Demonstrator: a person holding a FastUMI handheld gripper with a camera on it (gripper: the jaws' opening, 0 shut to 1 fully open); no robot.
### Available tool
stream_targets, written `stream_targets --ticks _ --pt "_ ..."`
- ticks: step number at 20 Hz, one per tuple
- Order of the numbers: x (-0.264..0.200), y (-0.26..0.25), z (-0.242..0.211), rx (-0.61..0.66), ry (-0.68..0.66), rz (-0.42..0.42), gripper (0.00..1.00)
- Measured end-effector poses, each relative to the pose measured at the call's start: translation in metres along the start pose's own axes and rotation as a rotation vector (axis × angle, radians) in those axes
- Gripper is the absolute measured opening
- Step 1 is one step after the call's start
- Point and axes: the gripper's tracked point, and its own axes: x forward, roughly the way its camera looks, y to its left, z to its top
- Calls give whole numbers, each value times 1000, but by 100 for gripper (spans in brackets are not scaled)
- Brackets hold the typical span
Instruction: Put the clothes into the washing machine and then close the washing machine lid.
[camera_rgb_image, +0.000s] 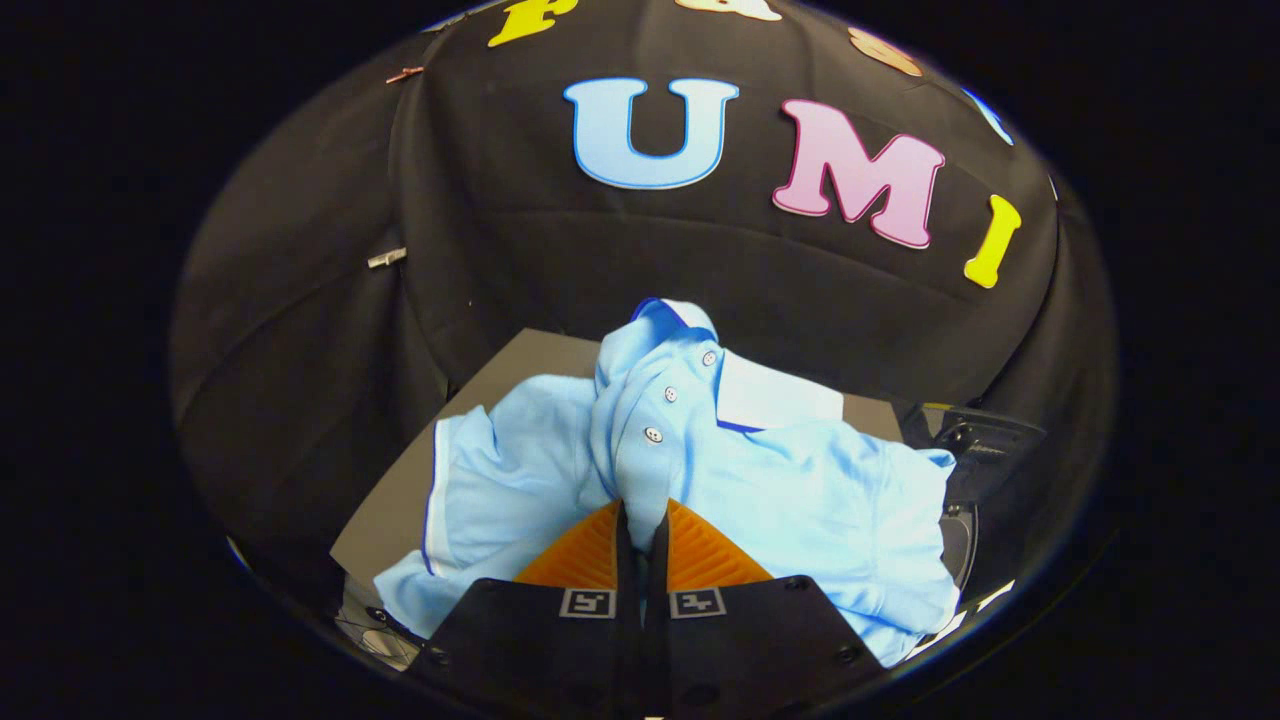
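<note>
The gripper has its two fingers squeezed close together, and a fold of the light blue polo shirt is pinched between them. Both fingers press on the cloth, so the shirt is held tight.

The shirt hangs and bunches just ahead of the fingers. Its collar points up and away from the fingers, toward the black cloth wall. The row of three little buttons runs from the collar down to the fingertips, so the long way of the shirt goes from the fingers out to the wall. A sleeve with a white edge spreads out to one side of the fingers, and more blue cloth drapes down on the other side.

Under the shirt is a flat grey surface. Past the far side of the shirt sits a dark thing with a round rim below it; it may be part of the washing machine, but it is too dark and hidden to tell.

The black cloth wall goes all around the back of the booth
</note>
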Motion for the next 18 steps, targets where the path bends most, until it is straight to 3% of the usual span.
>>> stream_targets --ticks 5,10,18 --pt "-15 -26 10 100 -29 68 5" --pt "-20 -83 20 176 -50 71 5" --pt "-33 -152 36 230 -44 151 5"
